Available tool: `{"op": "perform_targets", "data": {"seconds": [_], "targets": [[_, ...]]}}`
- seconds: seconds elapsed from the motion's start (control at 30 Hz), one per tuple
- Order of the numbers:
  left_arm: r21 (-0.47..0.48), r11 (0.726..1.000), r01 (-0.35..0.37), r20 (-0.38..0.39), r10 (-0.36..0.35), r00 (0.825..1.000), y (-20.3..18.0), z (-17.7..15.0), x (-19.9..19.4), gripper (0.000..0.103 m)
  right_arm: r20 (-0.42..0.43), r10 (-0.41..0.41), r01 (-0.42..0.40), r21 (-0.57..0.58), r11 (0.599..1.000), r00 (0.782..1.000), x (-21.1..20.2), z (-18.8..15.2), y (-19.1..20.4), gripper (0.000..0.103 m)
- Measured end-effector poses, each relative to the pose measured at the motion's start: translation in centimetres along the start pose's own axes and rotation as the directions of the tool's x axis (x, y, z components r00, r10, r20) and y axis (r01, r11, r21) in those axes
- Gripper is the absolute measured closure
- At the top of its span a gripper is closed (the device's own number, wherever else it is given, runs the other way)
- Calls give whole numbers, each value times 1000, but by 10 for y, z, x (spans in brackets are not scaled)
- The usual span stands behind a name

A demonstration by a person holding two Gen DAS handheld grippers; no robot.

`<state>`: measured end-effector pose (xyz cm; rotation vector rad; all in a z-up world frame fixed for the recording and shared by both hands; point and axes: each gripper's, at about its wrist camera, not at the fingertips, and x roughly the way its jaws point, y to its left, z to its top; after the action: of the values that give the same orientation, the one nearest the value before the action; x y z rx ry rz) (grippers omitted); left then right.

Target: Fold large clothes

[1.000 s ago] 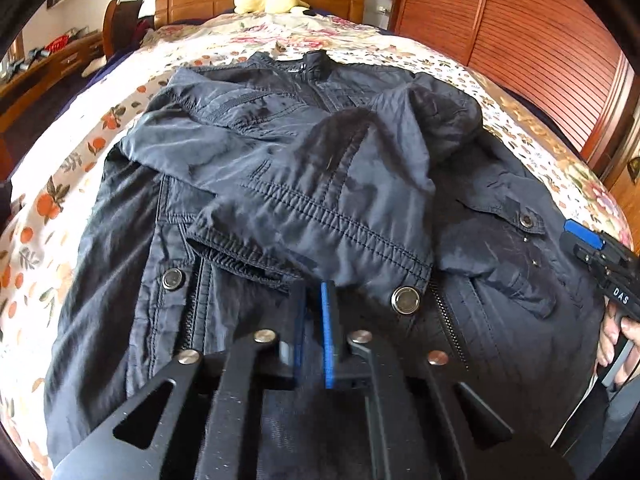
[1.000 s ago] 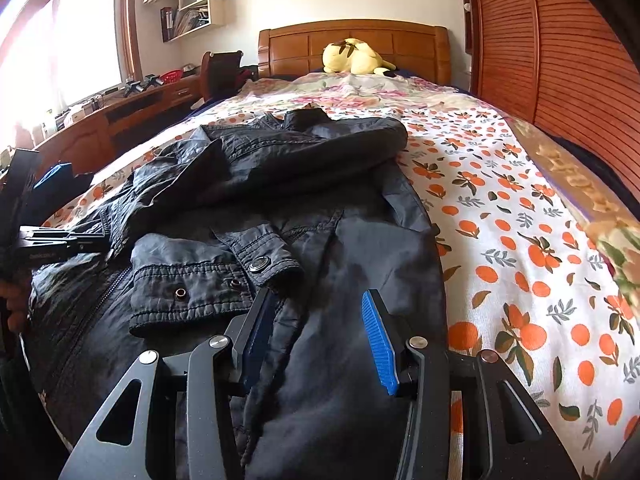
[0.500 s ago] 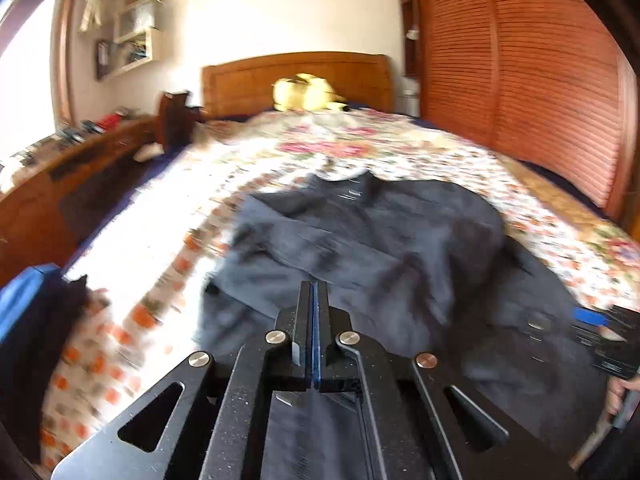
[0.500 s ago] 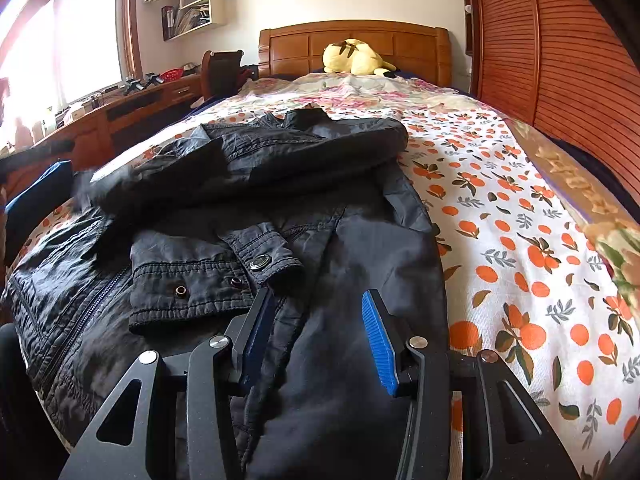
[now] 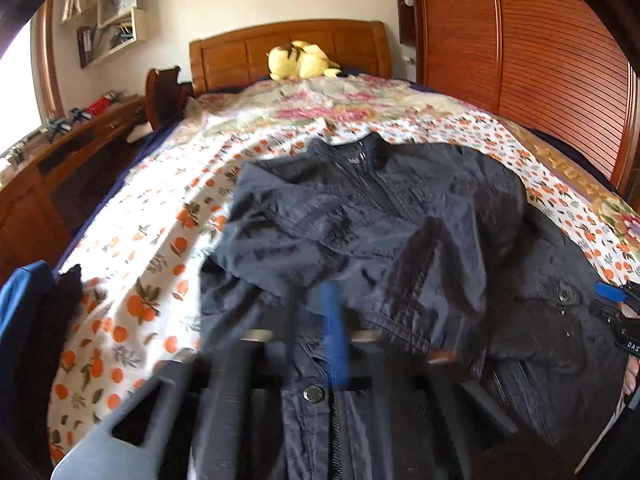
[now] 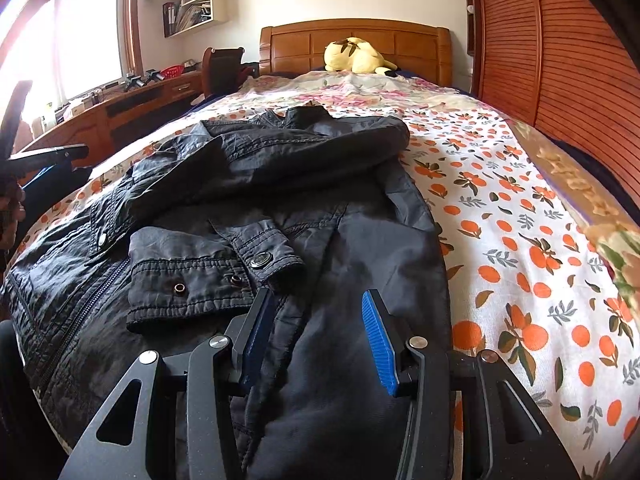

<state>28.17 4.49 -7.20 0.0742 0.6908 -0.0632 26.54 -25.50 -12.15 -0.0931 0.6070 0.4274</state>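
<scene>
A dark navy jacket (image 5: 380, 220) lies front-up on the bed, collar toward the headboard, both sleeves folded across its chest. My left gripper (image 5: 316, 328) hovers blurred above the jacket's lower front. Its jaws are opening and nothing is between them. One sleeve's snap cuff (image 6: 200, 284) lies just ahead of my right gripper (image 6: 318, 336). That gripper stands open low over the jacket (image 6: 260, 168) near its hem, with cloth lying loose under and between the fingers. The right gripper (image 5: 616, 304) also shows at the right edge of the left wrist view, in a person's hand.
The bed cover (image 5: 160, 240) (image 6: 500, 200) is white with an orange-fruit print. A yellow plush toy (image 5: 300, 64) sits by the wooden headboard (image 6: 356, 36). A wooden desk (image 6: 140, 108) runs along the left, and a slatted wooden wardrobe (image 5: 540, 60) along the right.
My left gripper was shut at the sleeve cuff, then lifted away from it and tilted up; now its jaws have parted. The right gripper and the jacket have stayed put.
</scene>
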Motion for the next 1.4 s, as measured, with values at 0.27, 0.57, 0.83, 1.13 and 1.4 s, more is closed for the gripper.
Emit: {"op": "perform_targets", "data": {"seconds": [0.27,0.57,0.83,1.13,1.4], "targets": [[6,997,80,-107,-79,991,-15,-22,29,45,-3,1,-1,-2,1000,1000,1,0,-1,56],[58,992,111,-228,-95,969,-36,-37,52,103,-4,3,-3,-5,1000,1000,1,0,-1,56],[31,999,31,-75,-29,997,-15,-11,24,103,-4,1,-1,-6,1000,1000,1,0,0,56],[1,998,56,-98,-56,994,11,1,26,82,-4,0,0,-6,1000,1000,1,0,0,56],[-15,993,114,-232,-114,966,1,-26,69,27,-5,0,0,-6,1000,1000,2,0,-1,56]]}}
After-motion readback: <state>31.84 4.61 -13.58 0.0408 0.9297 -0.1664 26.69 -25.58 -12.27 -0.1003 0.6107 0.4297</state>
